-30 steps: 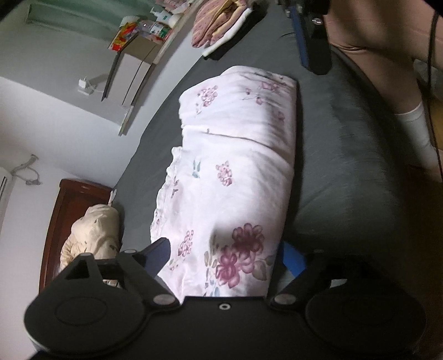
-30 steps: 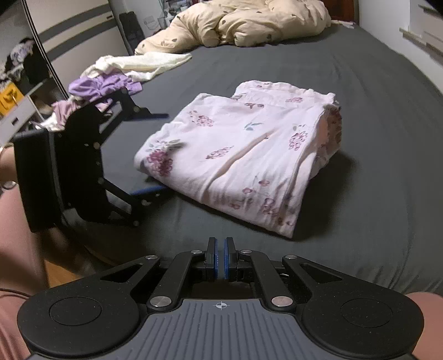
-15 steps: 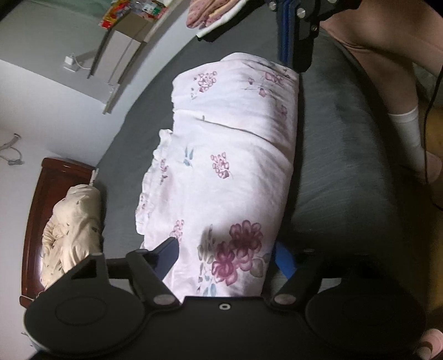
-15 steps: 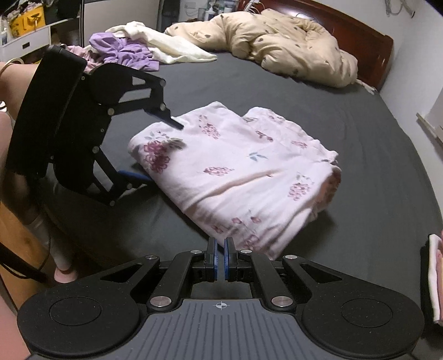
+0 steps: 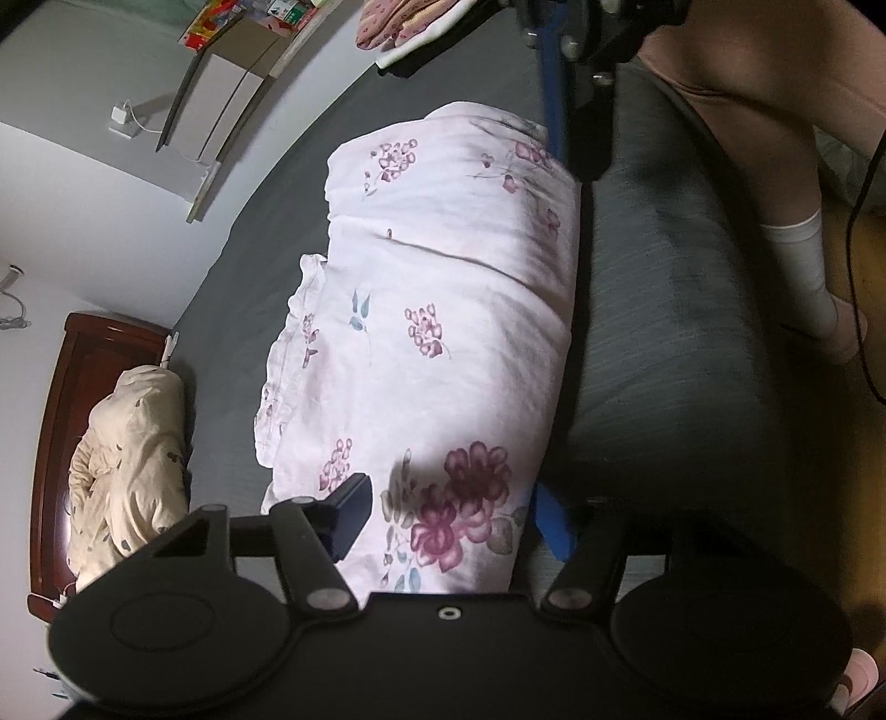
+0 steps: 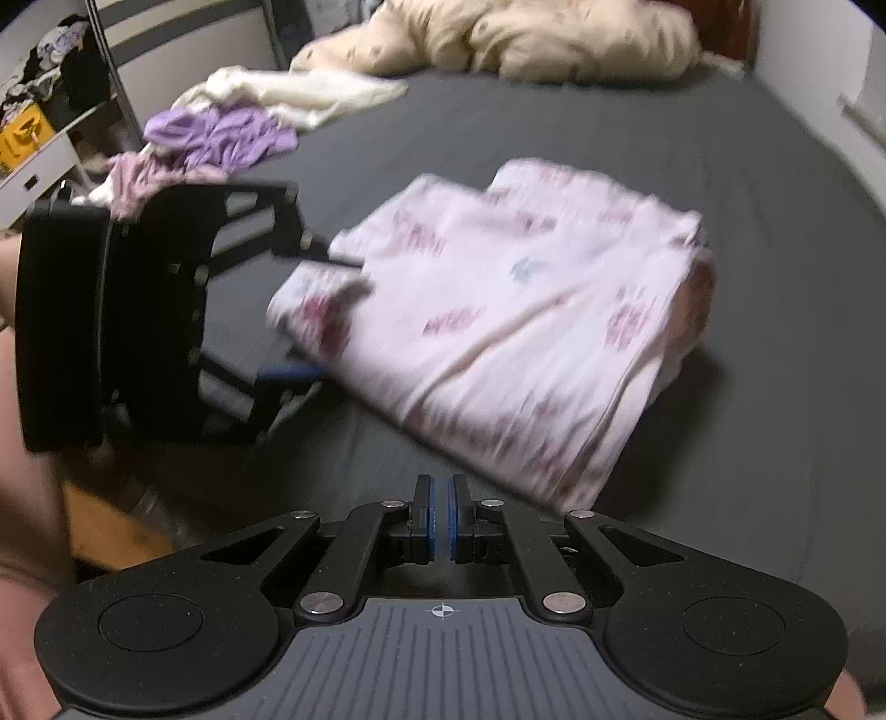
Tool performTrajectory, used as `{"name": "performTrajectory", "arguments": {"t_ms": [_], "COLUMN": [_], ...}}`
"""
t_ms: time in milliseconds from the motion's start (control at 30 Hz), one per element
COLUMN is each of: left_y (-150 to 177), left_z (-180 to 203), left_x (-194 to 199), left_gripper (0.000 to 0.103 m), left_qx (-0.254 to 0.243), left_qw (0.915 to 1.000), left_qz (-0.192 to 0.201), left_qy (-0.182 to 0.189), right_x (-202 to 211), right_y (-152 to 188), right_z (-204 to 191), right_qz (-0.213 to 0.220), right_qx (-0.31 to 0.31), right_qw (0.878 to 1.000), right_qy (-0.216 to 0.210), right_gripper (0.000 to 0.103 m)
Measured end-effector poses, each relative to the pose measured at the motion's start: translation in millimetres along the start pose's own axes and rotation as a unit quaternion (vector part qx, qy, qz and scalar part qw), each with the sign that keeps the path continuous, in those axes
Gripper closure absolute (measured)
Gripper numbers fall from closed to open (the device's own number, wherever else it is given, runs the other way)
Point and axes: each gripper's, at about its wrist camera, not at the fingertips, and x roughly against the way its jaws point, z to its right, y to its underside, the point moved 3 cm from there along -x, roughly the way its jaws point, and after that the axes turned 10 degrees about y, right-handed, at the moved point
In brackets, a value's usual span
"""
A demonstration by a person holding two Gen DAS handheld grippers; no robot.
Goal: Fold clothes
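Observation:
A folded white garment with purple flowers (image 5: 443, 310) lies on the dark grey bed sheet (image 5: 664, 332). My left gripper (image 5: 448, 509) straddles its near end where the big flower is. Its jaws are closing with the thick fold between them, one pad on top and the blue pad (image 5: 548, 520) under the edge. The right wrist view is blurred; there the garment (image 6: 526, 310) has the left gripper (image 6: 313, 315) clamped over its left corner. My right gripper (image 6: 441, 498) is shut on nothing, hovering near the garment's front edge; it shows over the garment's far end (image 5: 576, 155).
A beige duvet (image 6: 526, 33) is bunched by the wooden headboard (image 5: 66, 387). Purple clothes (image 6: 216, 133) and a cream garment (image 6: 299, 94) lie at the bed's far left. A folded stack (image 5: 398, 22) sits beyond the garment. A person's leg in a white sock (image 5: 797, 266) stands beside the bed edge.
The left jaws have narrowed onto the garment's flowered end. The right gripper has drifted over the garment's far end, still shut, and its view has swung and blurred.

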Motion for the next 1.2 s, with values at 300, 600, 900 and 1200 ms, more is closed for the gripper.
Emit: {"name": "performTrajectory", "arguments": {"t_ms": [300, 600, 900, 1200], "left_y": [1, -1, 0, 1], "left_z": [-1, 0, 2, 5], "left_x": [-2, -3, -3, -1], "left_gripper": [0.037, 0.037, 0.037, 0.035], "left_qx": [0.0, -0.003, 0.012, 0.004], "left_qw": [1.0, 1.0, 0.9998, 0.9998], "left_qz": [0.002, 0.001, 0.007, 0.01], "left_qy": [-0.006, -0.007, -0.011, -0.019], "right_x": [-3, -3, 3, 24], "right_y": [17, 19, 16, 7], "right_z": [5, 8, 18, -1], "right_qz": [0.001, -0.007, 0.017, 0.087], "right_qx": [-0.032, -0.066, -0.111, 0.019], "right_qw": [0.999, 0.994, 0.989, 0.995], "right_qy": [-0.019, -0.083, -0.093, 0.05], "right_gripper": [0.101, 0.101, 0.004, 0.004]}}
